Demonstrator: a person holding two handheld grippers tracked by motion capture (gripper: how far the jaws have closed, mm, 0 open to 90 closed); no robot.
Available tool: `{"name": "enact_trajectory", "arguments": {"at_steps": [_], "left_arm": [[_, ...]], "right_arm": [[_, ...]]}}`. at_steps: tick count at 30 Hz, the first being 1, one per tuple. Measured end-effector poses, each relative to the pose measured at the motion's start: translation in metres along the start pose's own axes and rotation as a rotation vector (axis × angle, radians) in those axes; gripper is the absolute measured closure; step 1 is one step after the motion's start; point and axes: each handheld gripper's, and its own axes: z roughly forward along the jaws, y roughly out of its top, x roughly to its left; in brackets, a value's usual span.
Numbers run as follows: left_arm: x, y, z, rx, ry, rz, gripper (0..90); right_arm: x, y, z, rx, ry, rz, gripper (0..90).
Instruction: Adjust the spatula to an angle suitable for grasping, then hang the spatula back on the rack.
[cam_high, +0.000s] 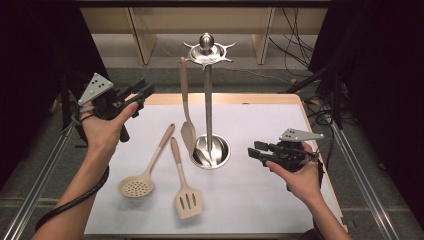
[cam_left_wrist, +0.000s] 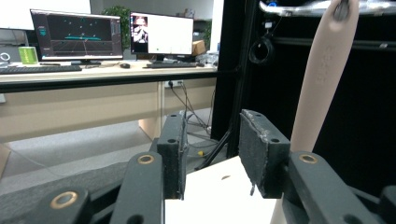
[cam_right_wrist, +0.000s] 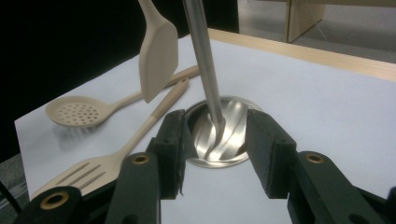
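The work in hand is hanging beige kitchen utensils on the steel utensil stand, and it looks to be between hangs: one solid spatula already hangs from a hook of the star-shaped crown, while a skimmer and a slotted turner lie on the white counter. The left gripper is held up at the counter's far left corner, well apart from the stand; in the left gripper view its jaws stand partly open with nothing between them, the hung spatula's handle passing just to one side of them. The right gripper hovers low beside the stand's dished base, its jaws wide apart and empty, framing the base without touching it. The hung spatula's long axis is close to vertical, handle end up at the hook and blade down by the base. The skimmer lies slantwise, perforated bowl toward the person and to the left, handle pointing away toward the stand. The slotted turner lies nearly parallel to it, head toward the person, handle tip near the base. The next move, I judge, is for the left gripper to come down on one of these handles, probably the skimmer's, grip near its far end and tip it upright so its hole can meet a free hook.
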Motion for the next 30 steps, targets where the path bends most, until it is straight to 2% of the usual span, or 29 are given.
{"name": "enact_trajectory", "arguments": {"at_steps": [2,3,6,7,9,10,11,13,14,15,17,18,19,20,21,22,23,24,25,26,27,28,29,30], "left_arm": [[0.0,-0.004,-0.001,0.033,0.001,0.003,62.4],[0.0,-0.006,-0.002,0.058,-0.002,-0.003,62.9],[0.002,-0.016,-0.002,0.107,-0.005,-0.014,63.4],[0.003,-0.021,-0.002,0.135,-0.001,-0.012,63.6],[0.005,-0.03,0.0,0.185,0.015,0.002,64.0],[0.006,-0.035,0.0,0.215,0.022,0.008,64.0],[0.007,-0.04,0.001,0.252,0.027,0.013,63.8],[0.009,-0.05,0.004,0.321,0.044,0.006,63.7],[0.011,-0.055,0.006,0.367,0.051,0.017,64.2],[0.015,-0.059,0.01,0.397,0.047,0.073,64.2],[0.015,-0.07,0.014,0.498,0.058,0.04,66.1],[0.019,-0.075,0.015,0.565,0.047,0.073,67.5],[0.022,-0.08,0.019,0.584,0.058,0.087,68.7],[0.027,-0.085,0.022,0.626,0.046,0.135,69.5],[0.025,-0.091,0.023,0.678,0.058,0.076,70.5],[0.027,-0.096,0.025,0.72,0.058,0.06,71.0],[0.027,-0.102,0.028,0.742,0.066,0.044,71.7],[0.029,-0.106,0.03,0.782,0.061,0.044,71.7],[0.029,-0.112,0.033,0.785,0.074,0.036,71.8],[0.03,-0.116,0.035,0.815,0.067,0.031,71.9],[0.03,-0.122,0.039,0.819,0.078,0.011,71.9],[0.031,-0.125,0.041,0.832,0.081,0.0,71.9],[0.033,-0.127,0.043,0.883,0.069,-0.006,71.9],[0.034,-0.131,0.046,0.893,0.075,-0.006,71.8]], "right_arm": [[0.002,0.001,0.001,0.003,0.006,0.022,59.3],[0.0,0.002,0.001,0.001,0.0,-0.015,59.3],[-0.001,0.003,0.0,-0.001,-0.016,-0.035,59.3],[0.001,0.003,0.0,0.028,-0.004,0.01,59.2],[-0.003,0.003,0.003,0.016,-0.005,-0.019,59.2],[-0.003,0.003,0.002,0.035,-0.007,-0.011,59.3],[-0.004,0.003,0.002,0.044,-0.006,0.001,59.3],[-0.006,0.003,0.003,0.043,-0.008,-0.003,59.7],[-0.007,0.002,0.003,0.053,-0.007,0.001,60.2],[-0.007,0.002,0.003,0.053,-0.007,0.001,60.2],[-0.005,0.002,0.002,0.079,-0.018,0.013,61.1],[-0.006,0.001,0.004,0.075,-0.021,-0.002,61.2],[-0.005,0.002,0.003,0.083,-0.026,0.004,61.3],[-0.005,0.002,0.003,0.106,-0.029,0.003,61.4],[-0.005,0.001,0.004,0.103,-0.022,-0.005,61.4],[-0.004,0.001,0.005,0.108,-0.025,-0.005,61.4],[-0.001,0.001,0.005,0.131,-0.023,0.02,61.5],[-0.001,0.001,0.005,0.131,-0.023,0.02,61.5],[-0.002,0.001,0.004,0.137,-0.034,-0.007,61.4],[0.001,-0.001,0.005,0.138,-0.024,0.033,61.5],[0.002,0.0,0.003,0.155,-0.034,0.039,61.5],[0.0,-0.001,0.003,0.153,-0.045,-0.001,61.5],[0.003,-0.002,0.002,0.169,-0.039,0.042,61.6],[-0.001,-0.003,0.001,0.159,-0.046,0.004,61.7]]}}
